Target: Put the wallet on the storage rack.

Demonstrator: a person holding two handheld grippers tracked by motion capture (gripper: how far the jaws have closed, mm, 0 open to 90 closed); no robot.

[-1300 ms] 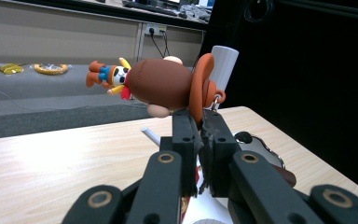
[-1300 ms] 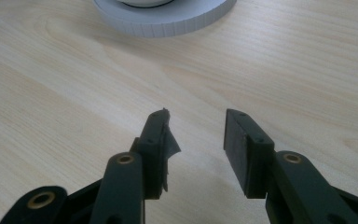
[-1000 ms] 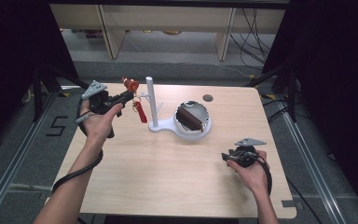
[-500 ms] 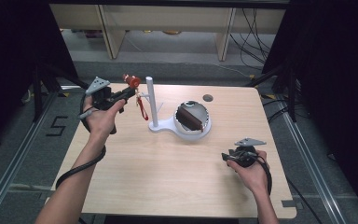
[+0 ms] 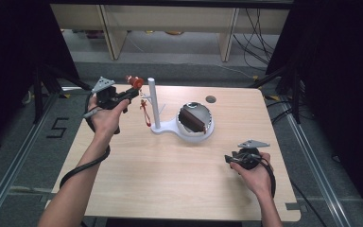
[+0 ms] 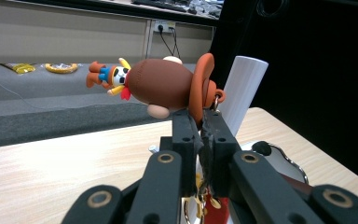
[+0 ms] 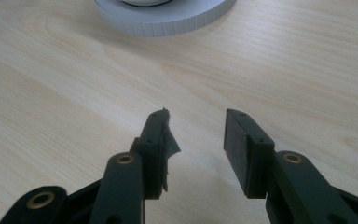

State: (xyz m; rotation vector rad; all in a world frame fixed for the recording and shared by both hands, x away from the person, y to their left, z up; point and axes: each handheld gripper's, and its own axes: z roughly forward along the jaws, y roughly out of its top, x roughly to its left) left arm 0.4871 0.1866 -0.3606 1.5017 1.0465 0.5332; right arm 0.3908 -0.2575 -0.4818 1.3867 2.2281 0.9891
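Toy keychain pinched in the left gripper beside a white post.

The left gripper (image 6: 200,140) has its matte black jaws pressed together on a keychain (image 6: 168,86): a smooth, rounded brown and orange rubbery figure with a metal ring and red tassel hanging below, held above the table's far left, just beside the plain white cylindrical post (image 5: 153,101). The post rises from a white stand (image 5: 168,128) with a shiny round dish (image 5: 208,118). The right gripper (image 7: 196,144) rests low over the pale wood-grain table (image 5: 170,175), jaws apart, holding nothing.
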